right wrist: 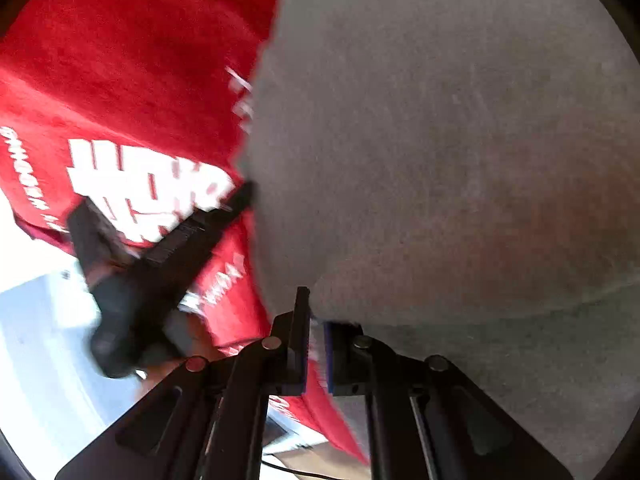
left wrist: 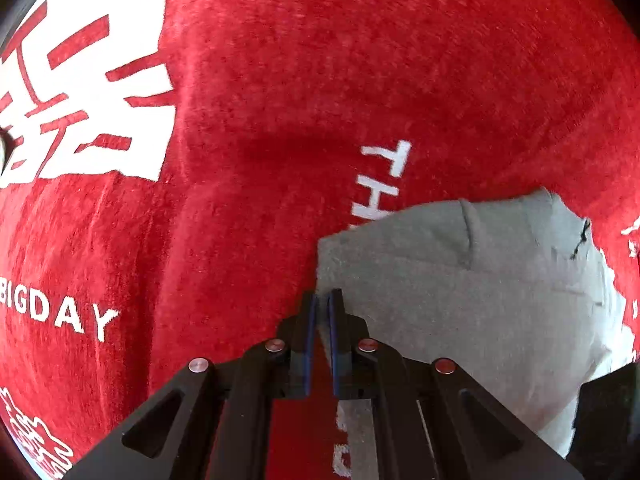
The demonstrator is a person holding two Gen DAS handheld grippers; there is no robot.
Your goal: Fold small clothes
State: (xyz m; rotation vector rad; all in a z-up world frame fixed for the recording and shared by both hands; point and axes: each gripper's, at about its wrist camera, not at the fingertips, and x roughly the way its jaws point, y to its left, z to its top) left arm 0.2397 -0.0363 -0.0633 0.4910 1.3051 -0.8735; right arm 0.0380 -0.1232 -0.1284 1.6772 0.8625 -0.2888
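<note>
Grey garment (left wrist: 460, 300), fold under way: left claw (left wrist: 323, 304) and right claw (right wrist: 318, 320) each pinched on its edge over red cloth (left wrist: 280, 100), unfinished

Light: bright, even daylight.
Left wrist view: sharp; bowed at dark fisheye edges.
Right wrist view: motion-smeared throughout; overexposed, washed out at lower left.
</note>
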